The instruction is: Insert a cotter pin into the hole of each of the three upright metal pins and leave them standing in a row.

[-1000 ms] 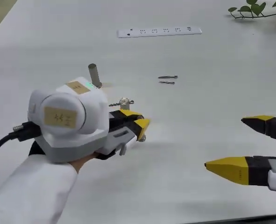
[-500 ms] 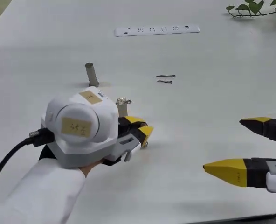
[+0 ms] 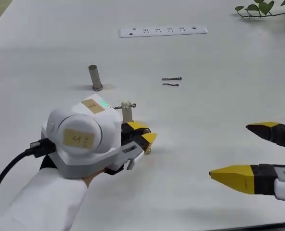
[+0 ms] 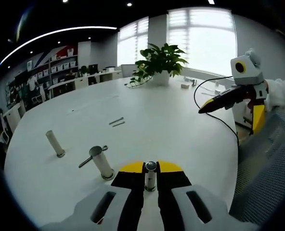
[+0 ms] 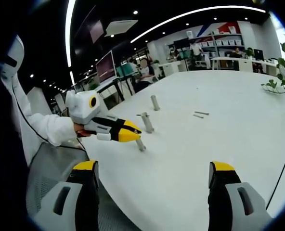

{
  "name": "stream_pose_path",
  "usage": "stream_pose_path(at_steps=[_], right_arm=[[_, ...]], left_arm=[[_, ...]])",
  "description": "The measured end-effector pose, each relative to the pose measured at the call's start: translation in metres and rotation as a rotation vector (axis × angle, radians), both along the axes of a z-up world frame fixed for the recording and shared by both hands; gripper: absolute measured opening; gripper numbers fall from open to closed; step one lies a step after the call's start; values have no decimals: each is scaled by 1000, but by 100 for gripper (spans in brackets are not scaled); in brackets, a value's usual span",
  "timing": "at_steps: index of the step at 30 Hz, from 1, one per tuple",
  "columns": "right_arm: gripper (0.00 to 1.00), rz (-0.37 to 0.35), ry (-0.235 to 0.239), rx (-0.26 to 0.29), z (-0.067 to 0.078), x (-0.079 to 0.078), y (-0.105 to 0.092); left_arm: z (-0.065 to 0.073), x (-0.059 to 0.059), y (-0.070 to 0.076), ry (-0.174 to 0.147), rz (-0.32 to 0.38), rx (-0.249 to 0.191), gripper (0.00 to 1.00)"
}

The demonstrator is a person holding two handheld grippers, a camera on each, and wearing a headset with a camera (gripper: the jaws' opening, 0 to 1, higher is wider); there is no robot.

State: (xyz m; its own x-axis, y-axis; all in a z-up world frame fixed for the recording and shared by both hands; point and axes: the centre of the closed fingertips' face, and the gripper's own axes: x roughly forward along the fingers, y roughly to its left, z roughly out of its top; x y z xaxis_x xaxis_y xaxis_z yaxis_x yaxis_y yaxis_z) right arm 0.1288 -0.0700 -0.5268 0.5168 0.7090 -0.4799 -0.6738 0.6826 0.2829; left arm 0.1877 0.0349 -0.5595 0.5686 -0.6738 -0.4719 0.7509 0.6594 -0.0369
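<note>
The nearest metal pin (image 4: 150,177) is seen between the two jaws of the left gripper (image 3: 143,134), close to their yellow tips. In the left gripper view it is standing upright with both jaws pressed against its sides, so the left gripper is closed on it. Just behind this pin, on the side away from the person, the middle pin (image 3: 127,112) is standing on the white surface (image 3: 205,110), and a cotter pin (image 4: 86,161) is passed through its top and sticks out sideways. The far pin (image 3: 95,78) is standing further back and to the left, apart from the other two. Three metal pins are counted in all: one is gripped and two are free on the surface. Three cotter pins are counted as well: one is inserted in the middle pin, and two loose cotter pins (image 3: 172,79) are lying side by side on the surface, to the right of the far pin and well apart from both grippers. The right gripper (image 3: 230,150) is held at the right edge of the head view, over the surface and well away from all the pins; its jaws are spread wide and nothing is held or touched by them. At the far side of the surface a white power strip (image 3: 162,32) is lying, and some green leaves (image 3: 263,8) are seen at the far right corner.
</note>
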Motion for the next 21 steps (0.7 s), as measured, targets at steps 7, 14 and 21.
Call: stream_pose_path(at_steps=[7,14,21], right_arm=[[93,13,0,1,0,1,3],[93,15,0,0,-1,0,4],[93,18,0,2,-1,-2,6]], left_arm=[[0,1,-1,-8,2,-5,6],[-1,-1,1,2,36,-31,6],[-1,-3,1,4,38,-28,7]])
